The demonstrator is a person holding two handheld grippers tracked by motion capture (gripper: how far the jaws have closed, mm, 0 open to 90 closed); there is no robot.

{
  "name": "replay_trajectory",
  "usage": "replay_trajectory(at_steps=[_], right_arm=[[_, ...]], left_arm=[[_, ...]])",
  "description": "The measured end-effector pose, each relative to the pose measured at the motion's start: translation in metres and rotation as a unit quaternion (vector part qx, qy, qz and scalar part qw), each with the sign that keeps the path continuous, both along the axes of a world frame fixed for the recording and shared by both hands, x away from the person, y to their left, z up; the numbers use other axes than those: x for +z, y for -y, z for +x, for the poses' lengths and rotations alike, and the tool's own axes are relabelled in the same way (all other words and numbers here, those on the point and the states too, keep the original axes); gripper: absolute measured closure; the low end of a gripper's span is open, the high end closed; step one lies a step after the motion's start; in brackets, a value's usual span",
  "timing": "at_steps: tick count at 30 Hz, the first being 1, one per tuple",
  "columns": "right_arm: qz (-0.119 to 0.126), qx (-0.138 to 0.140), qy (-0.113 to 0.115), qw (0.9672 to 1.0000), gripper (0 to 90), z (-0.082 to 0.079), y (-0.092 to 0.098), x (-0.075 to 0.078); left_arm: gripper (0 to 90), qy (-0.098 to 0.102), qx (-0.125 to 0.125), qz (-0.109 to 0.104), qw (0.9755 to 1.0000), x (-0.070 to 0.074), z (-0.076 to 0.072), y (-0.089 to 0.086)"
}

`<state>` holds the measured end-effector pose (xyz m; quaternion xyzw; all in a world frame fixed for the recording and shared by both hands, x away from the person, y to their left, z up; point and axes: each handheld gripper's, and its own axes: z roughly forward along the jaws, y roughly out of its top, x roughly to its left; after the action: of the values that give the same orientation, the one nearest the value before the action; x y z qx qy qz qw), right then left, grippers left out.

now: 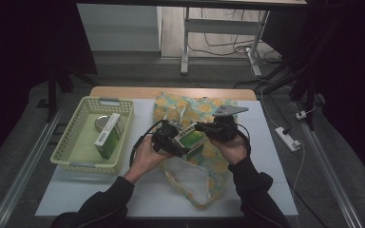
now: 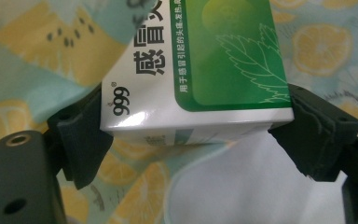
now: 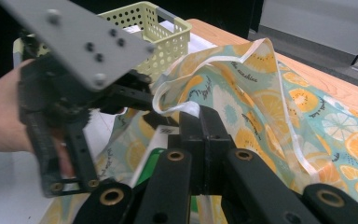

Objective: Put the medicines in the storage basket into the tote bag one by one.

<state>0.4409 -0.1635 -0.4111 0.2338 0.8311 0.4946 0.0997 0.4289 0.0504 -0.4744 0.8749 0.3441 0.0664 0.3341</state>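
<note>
Boxes (image 1: 108, 136) two, bag (image 1: 197, 108) one, basket (image 1: 69, 137) one

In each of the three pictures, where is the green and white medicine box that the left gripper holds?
High view: the medicine box is at the centre, between the two hands, over the fruit-print bag.
Left gripper view: the box takes the upper middle, clamped between the two black jaws.
Right gripper view: a small white and green part of it shows low at the centre, just left of the shut jaws.
Shared landmark: the fruit-print bag with orange slices.
</note>
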Motion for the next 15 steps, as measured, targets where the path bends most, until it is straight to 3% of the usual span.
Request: replay_trajectory(at_steps=[5,15], right_arm=[[-0.002,0.002,-0.002,1.0,90.0,0.0,-0.001,-0.001],[-0.007,0.002,-0.008,0.9999,90.0,0.002,-0.001,-0.005]], left_arm=[[17.0,0.004,0.017,0.006,0.9998,-0.001,0.011,0.002],[16.9,0.006,0.04,-0.005,0.9992,-0.006,0.027,0.004]])
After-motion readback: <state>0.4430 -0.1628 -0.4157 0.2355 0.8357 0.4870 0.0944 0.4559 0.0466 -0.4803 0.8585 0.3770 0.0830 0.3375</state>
